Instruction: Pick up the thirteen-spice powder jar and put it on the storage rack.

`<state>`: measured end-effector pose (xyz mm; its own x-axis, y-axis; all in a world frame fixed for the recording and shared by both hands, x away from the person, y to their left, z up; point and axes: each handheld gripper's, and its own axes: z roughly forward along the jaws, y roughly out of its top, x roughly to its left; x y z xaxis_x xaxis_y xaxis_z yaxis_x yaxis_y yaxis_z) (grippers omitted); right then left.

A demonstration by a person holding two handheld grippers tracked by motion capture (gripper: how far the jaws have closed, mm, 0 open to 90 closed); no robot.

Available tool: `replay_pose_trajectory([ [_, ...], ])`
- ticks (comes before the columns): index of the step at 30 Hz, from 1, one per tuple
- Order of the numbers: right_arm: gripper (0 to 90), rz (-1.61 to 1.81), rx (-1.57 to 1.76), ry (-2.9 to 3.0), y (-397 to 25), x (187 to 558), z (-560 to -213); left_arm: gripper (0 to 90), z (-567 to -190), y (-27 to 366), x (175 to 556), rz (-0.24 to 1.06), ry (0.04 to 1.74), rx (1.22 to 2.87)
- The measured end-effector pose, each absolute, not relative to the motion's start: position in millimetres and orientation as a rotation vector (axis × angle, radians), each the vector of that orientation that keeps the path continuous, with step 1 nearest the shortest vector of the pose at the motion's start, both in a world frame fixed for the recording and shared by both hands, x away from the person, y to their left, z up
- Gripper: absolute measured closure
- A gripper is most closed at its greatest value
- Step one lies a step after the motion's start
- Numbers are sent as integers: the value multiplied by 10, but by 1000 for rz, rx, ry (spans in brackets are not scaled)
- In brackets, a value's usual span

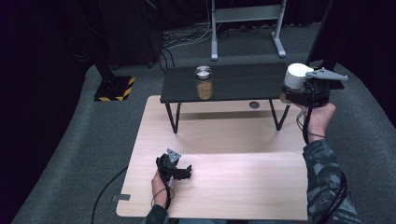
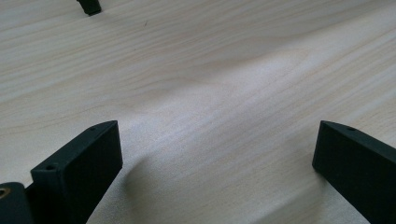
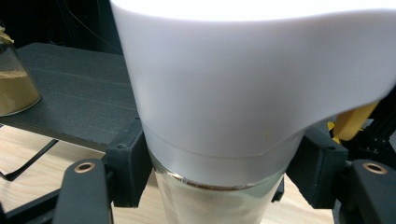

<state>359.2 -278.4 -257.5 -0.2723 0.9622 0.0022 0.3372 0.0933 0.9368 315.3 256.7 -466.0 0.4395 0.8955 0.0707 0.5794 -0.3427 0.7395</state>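
We hold the white-capped glass jar [image 3: 219,140] clamped in our right tongs [image 1: 299,91], lifted at two o'clock beside the black shelf [image 1: 243,84] that carries a powder jar [image 1: 204,83], while our left tongs [image 2: 217,163] rest wide on the table [image 1: 243,168], spare.
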Motion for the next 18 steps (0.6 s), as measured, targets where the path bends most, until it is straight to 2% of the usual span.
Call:
replay_pose_trajectory([
  [18, 304, 1189, 1249, 1749, -2623, 3790, -2494, 13, -4659, 2571, 3160, 631, 1224, 2056],
])
